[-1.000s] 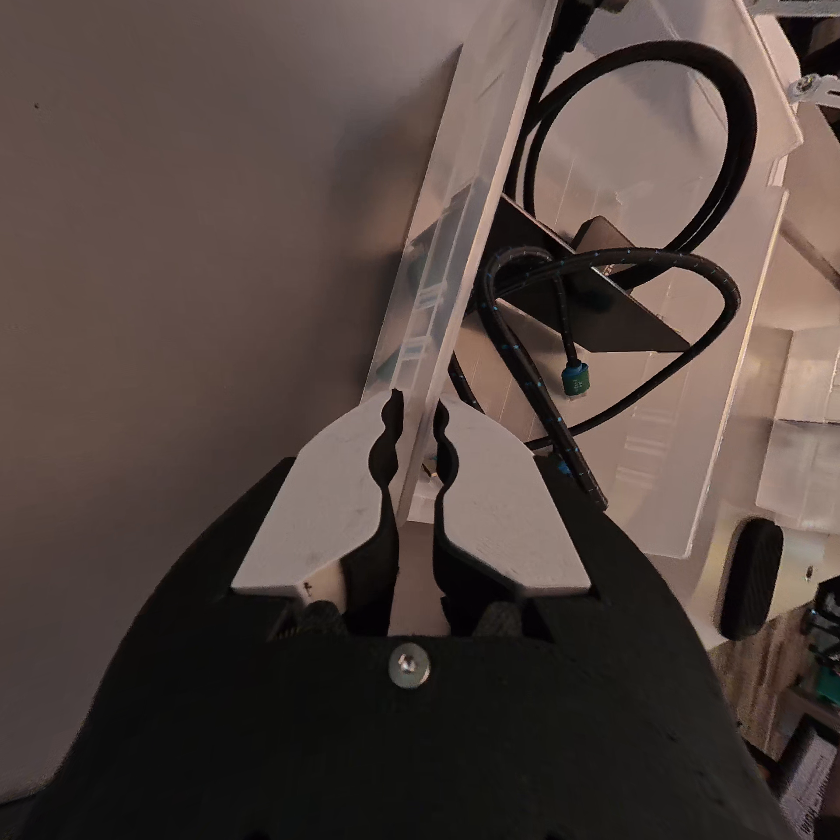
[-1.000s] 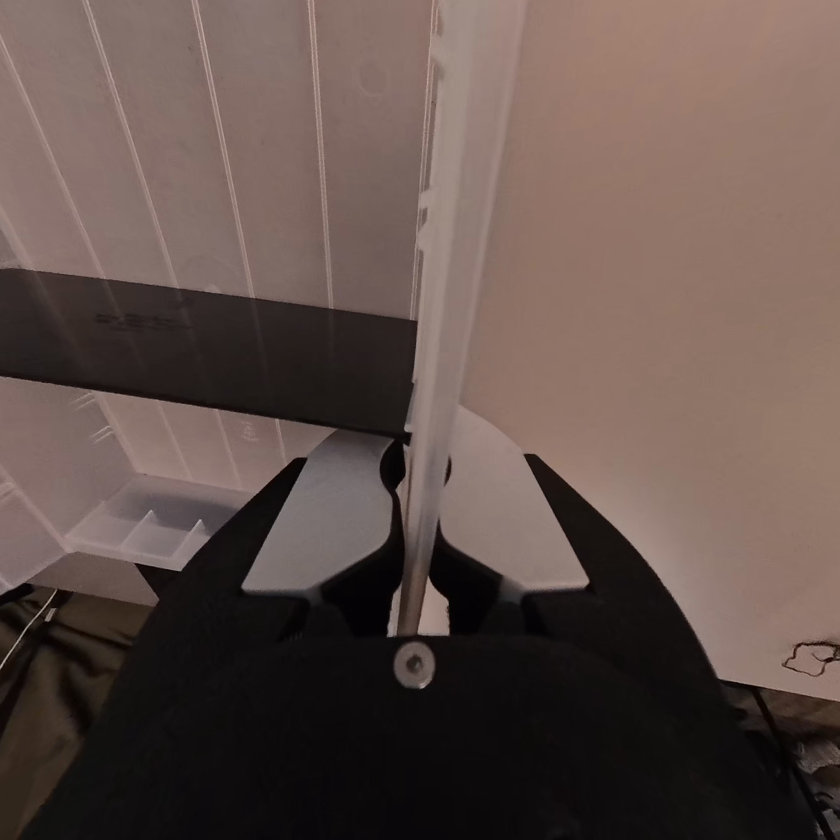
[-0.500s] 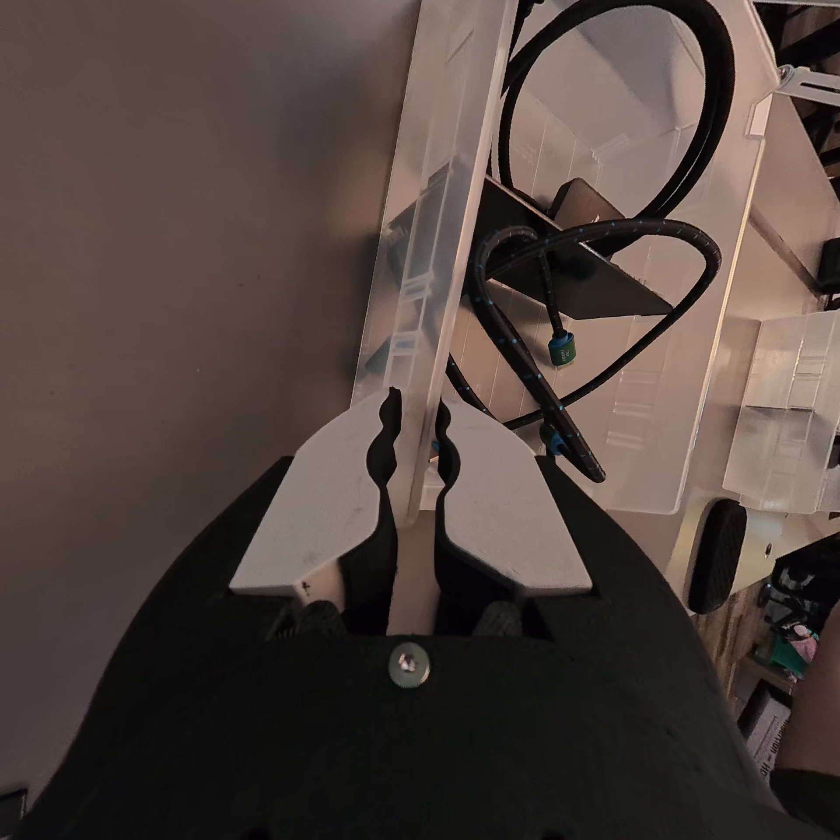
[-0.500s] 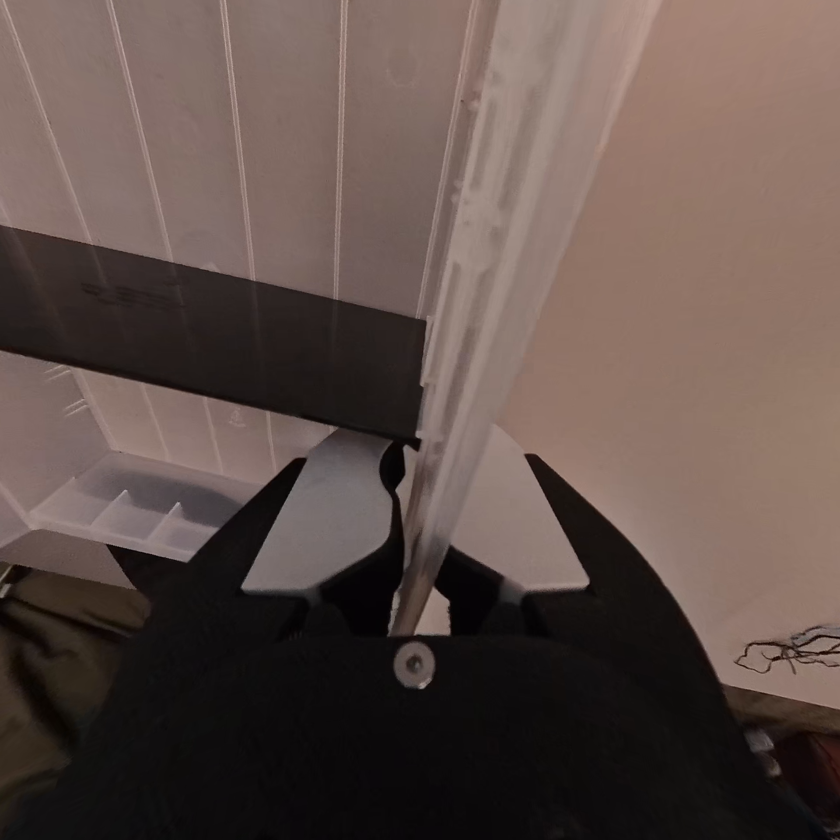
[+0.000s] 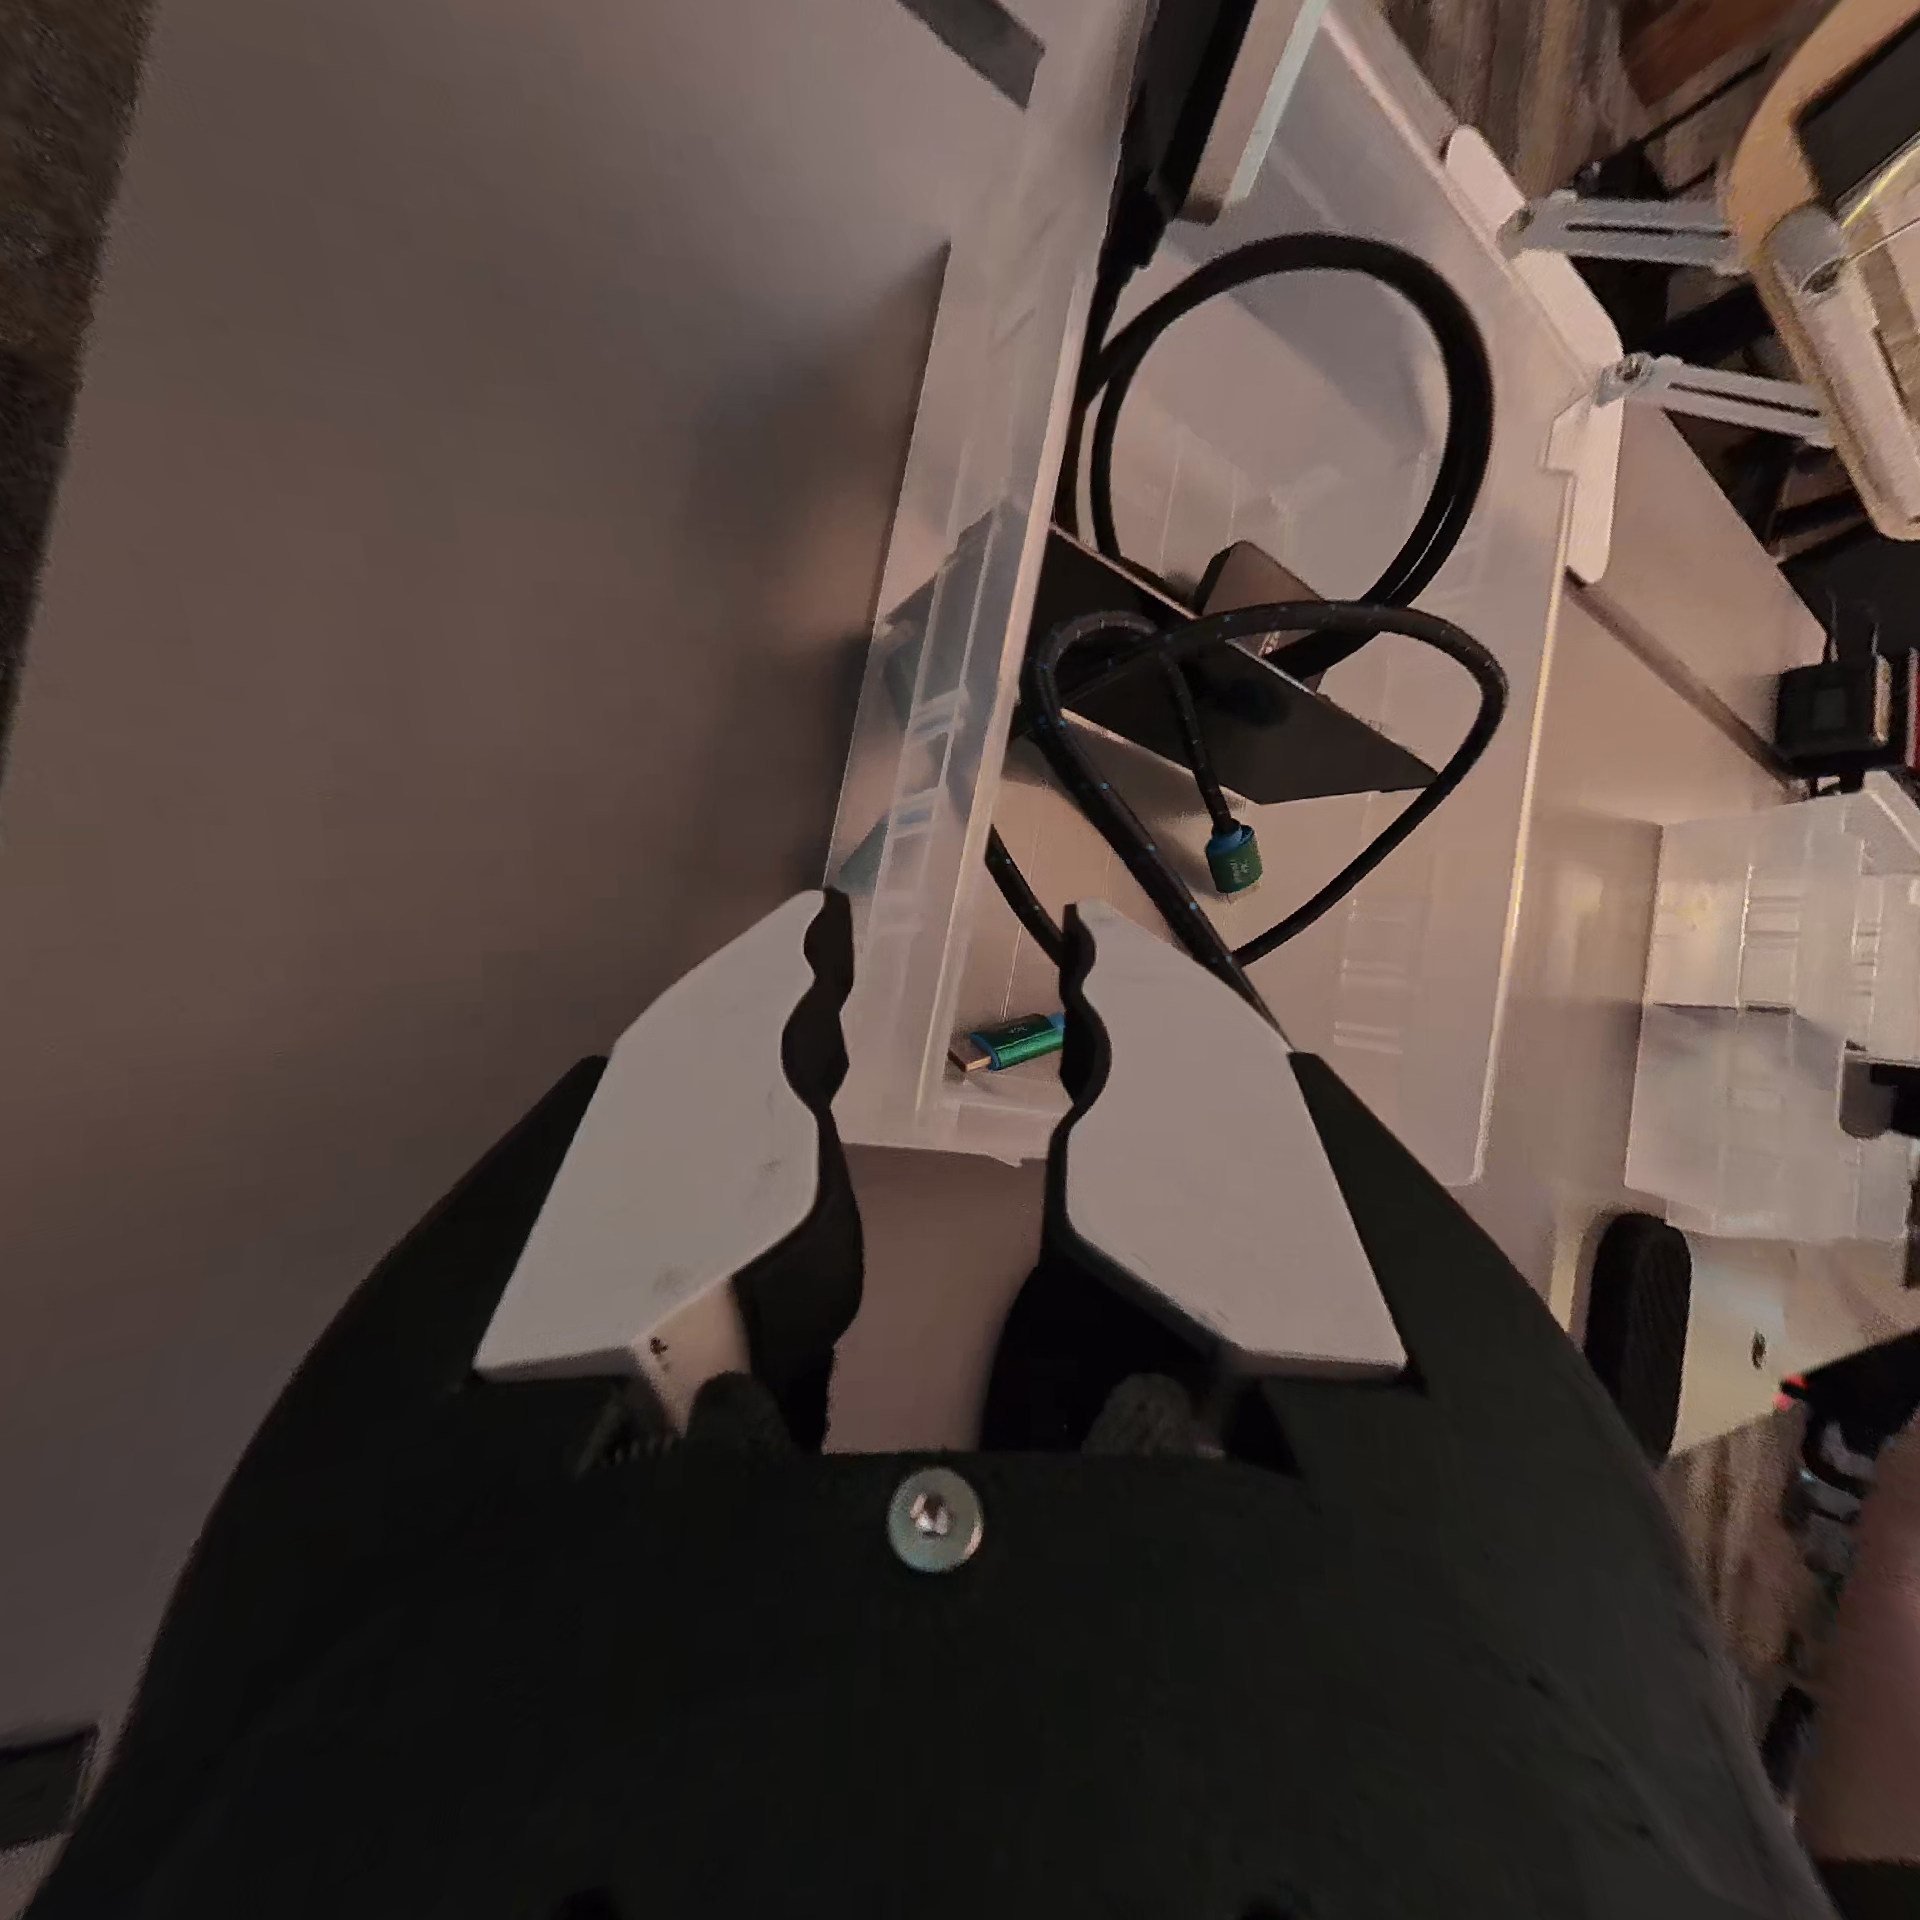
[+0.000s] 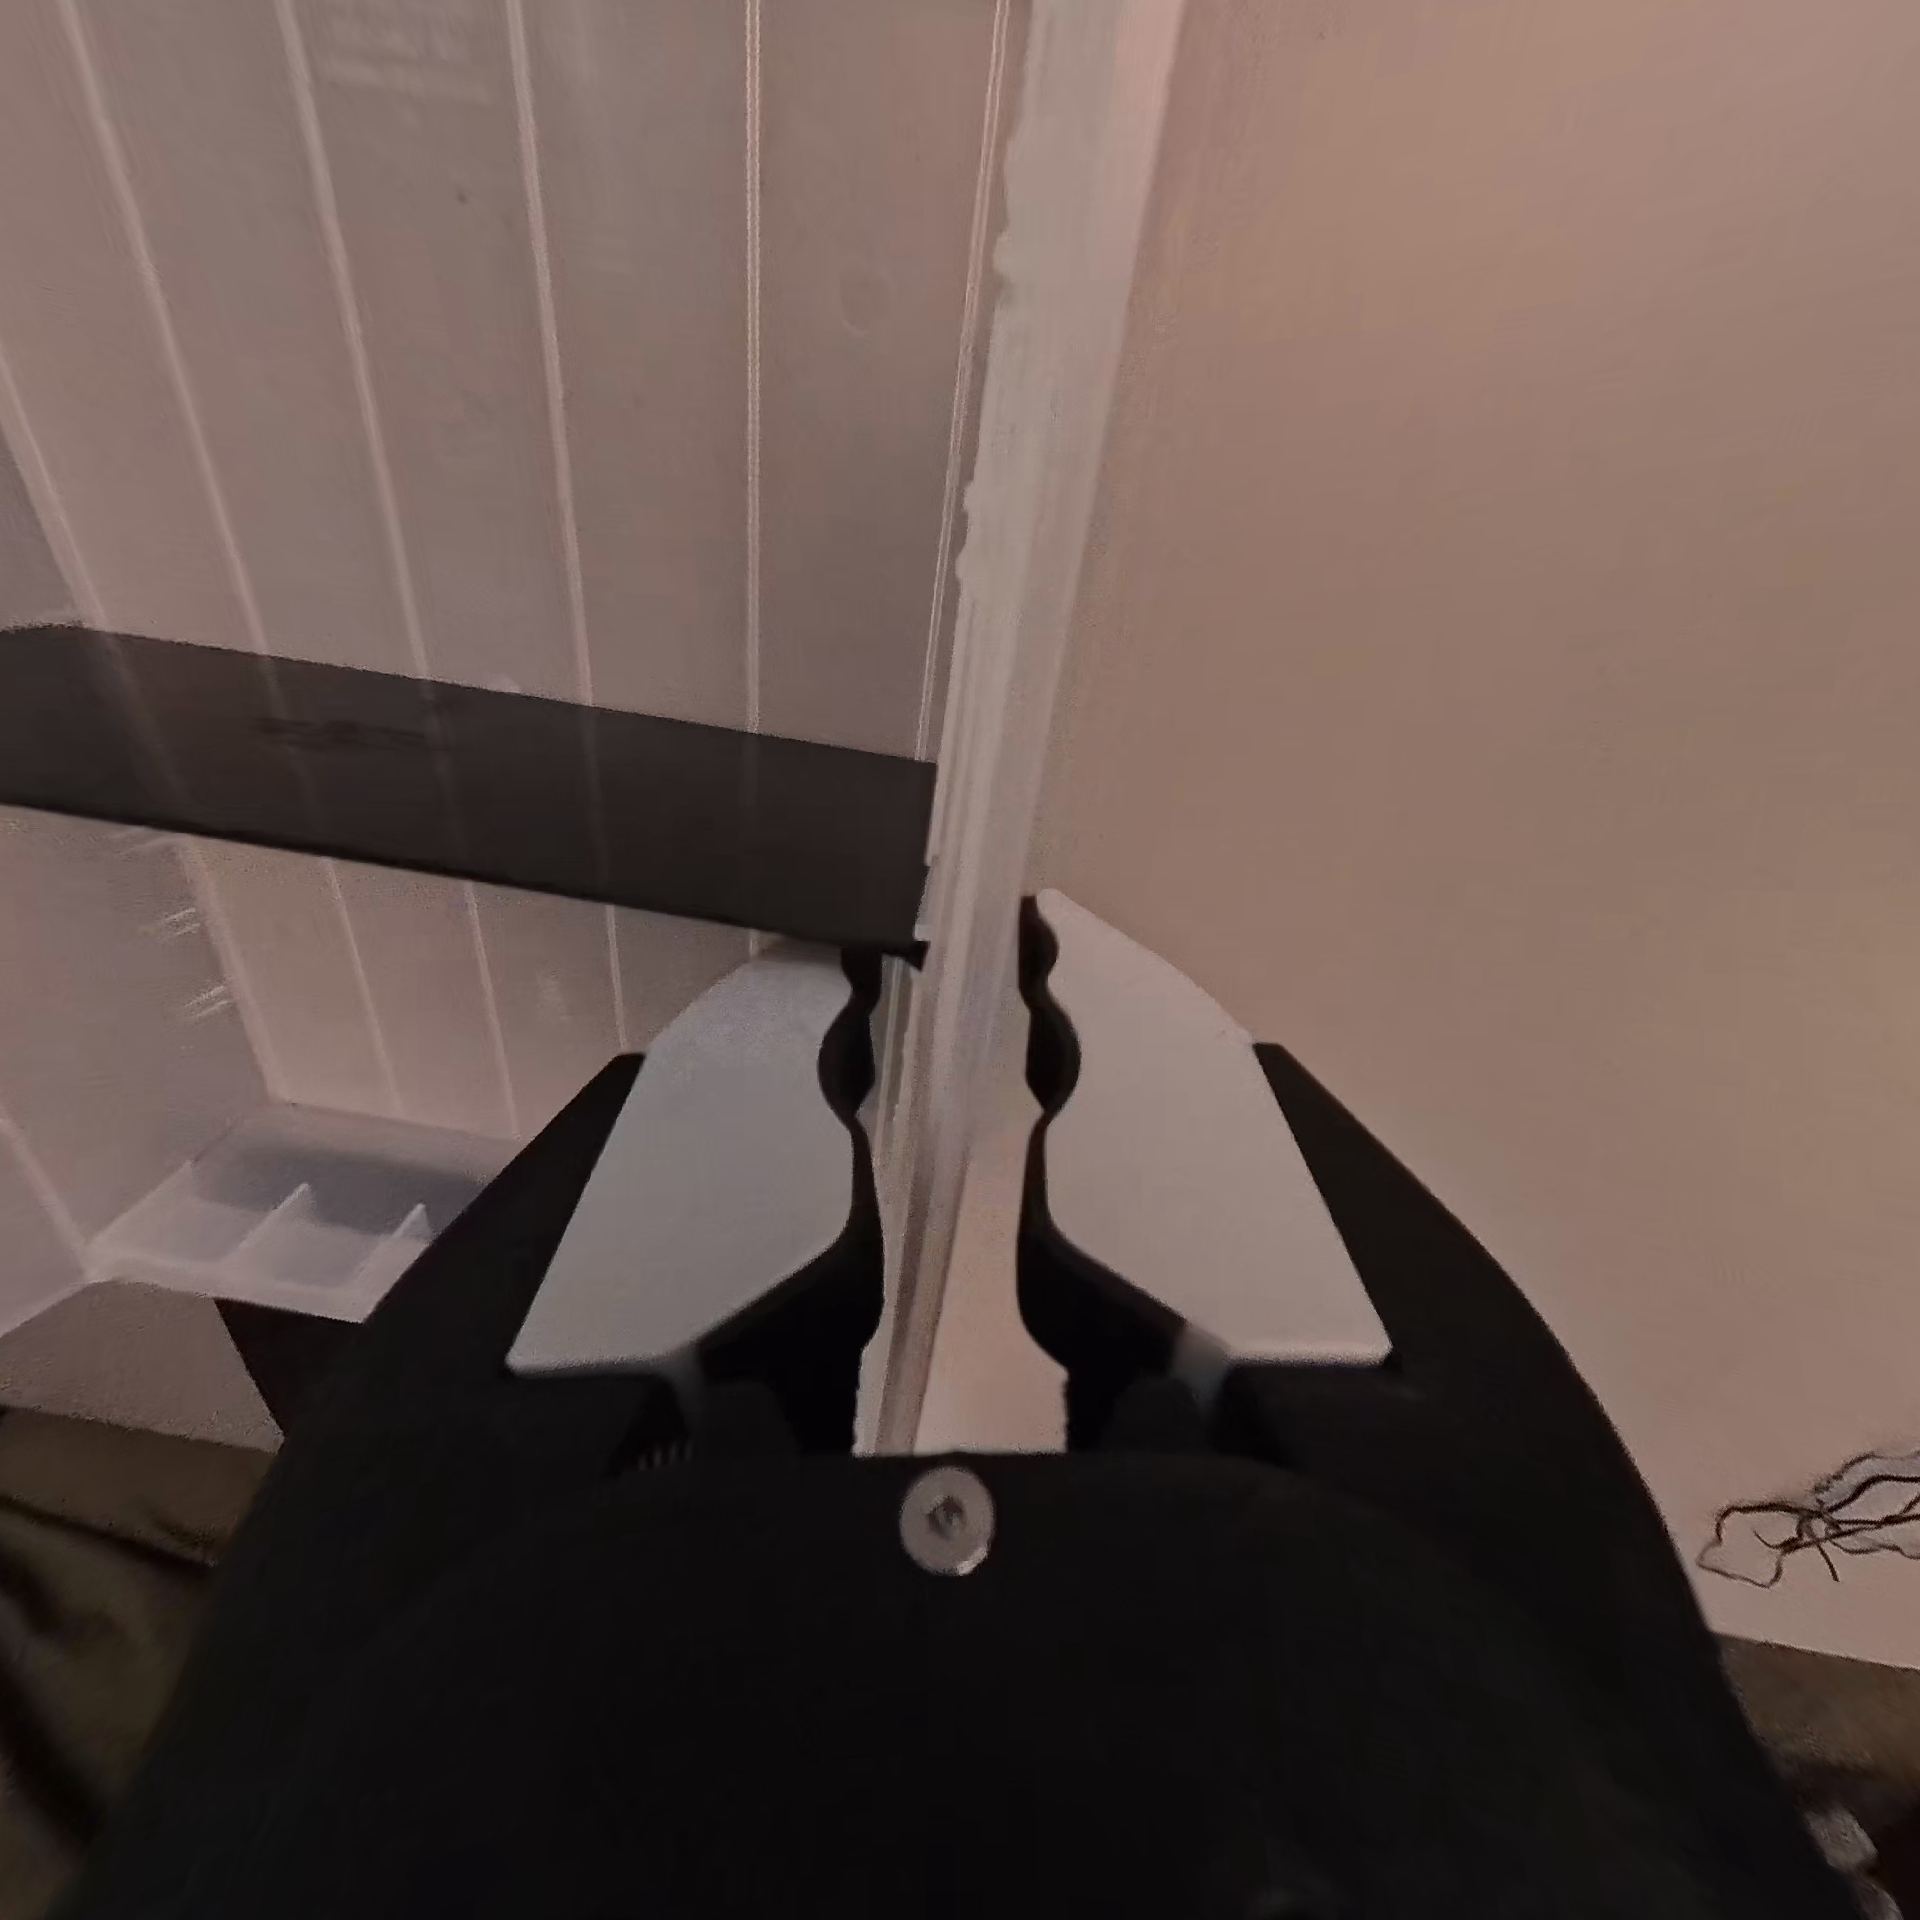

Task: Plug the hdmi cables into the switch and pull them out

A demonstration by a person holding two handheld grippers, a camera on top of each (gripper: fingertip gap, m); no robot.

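Cables [image 5: 1444, 582] lay coiled inside a clear bin [image 5: 1538, 644], beyond and right of the left gripper [image 5: 951, 914], whose jaws stood apart astride the bin's near-left wall, not clamping it. One green plug [image 5: 1013, 1042] lay in the bin's near corner, between the fingertips; another [image 5: 1233, 857] lay farther right. The black switch [image 5: 1278, 717] sat mid-bin under the loops. The right gripper [image 6: 951, 925] also stood parted around the bin wall [image 6: 1023, 540], the switch [image 6: 468, 769] just left of it. Bare table [image 6: 1538, 623] lay open to the right.
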